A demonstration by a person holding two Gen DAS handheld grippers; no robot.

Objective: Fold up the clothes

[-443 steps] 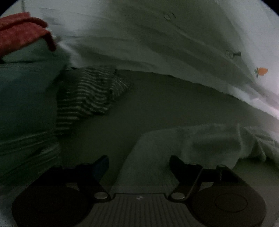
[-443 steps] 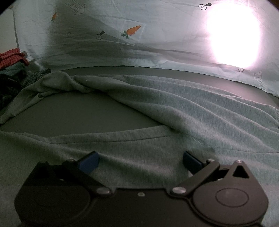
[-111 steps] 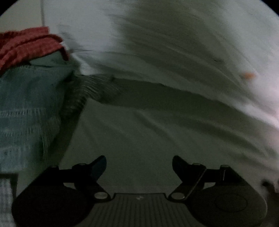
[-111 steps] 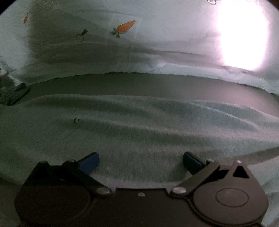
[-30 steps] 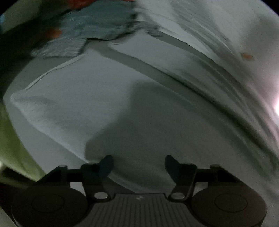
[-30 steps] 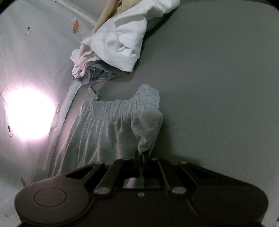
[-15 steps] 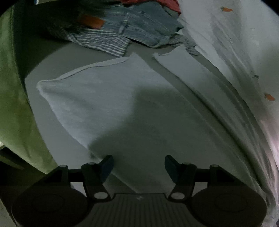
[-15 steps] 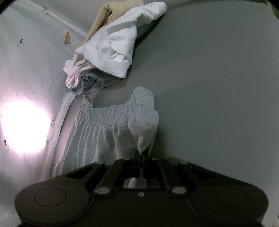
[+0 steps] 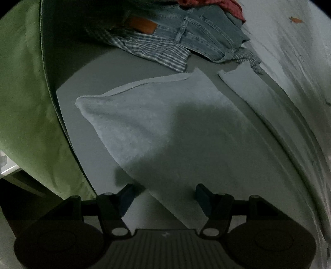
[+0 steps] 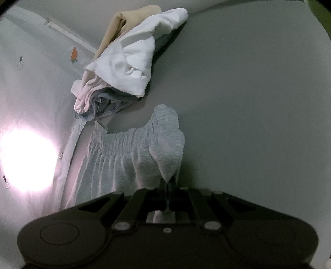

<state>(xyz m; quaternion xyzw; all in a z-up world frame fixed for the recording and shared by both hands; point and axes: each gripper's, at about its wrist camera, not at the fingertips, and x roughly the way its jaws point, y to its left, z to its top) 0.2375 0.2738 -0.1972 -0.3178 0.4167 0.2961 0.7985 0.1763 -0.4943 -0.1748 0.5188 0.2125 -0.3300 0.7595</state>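
Light grey sweatpants lie spread on the grey table. In the left wrist view one flat leg (image 9: 157, 124) runs toward me, with the second leg (image 9: 254, 95) beside it on the right. My left gripper (image 9: 164, 195) is open, its fingers either side of the near leg's edge, just above it. In the right wrist view my right gripper (image 10: 166, 186) is shut on a corner of the gathered elastic waistband (image 10: 165, 142) and holds it lifted off the table.
Jeans (image 9: 198, 35), a striped shirt (image 9: 149, 49) and a red garment (image 9: 219, 6) are piled at the far end. A white and beige heap (image 10: 132, 62) lies beyond the waistband. A carrot-print sheet (image 10: 31, 87) hangs behind. Green cloth (image 9: 22, 93) drapes left of the table edge.
The left gripper has dropped closer to the near trouser leg, which now fills more of the view. The right gripper still holds the waistband corner, shifted only slightly.
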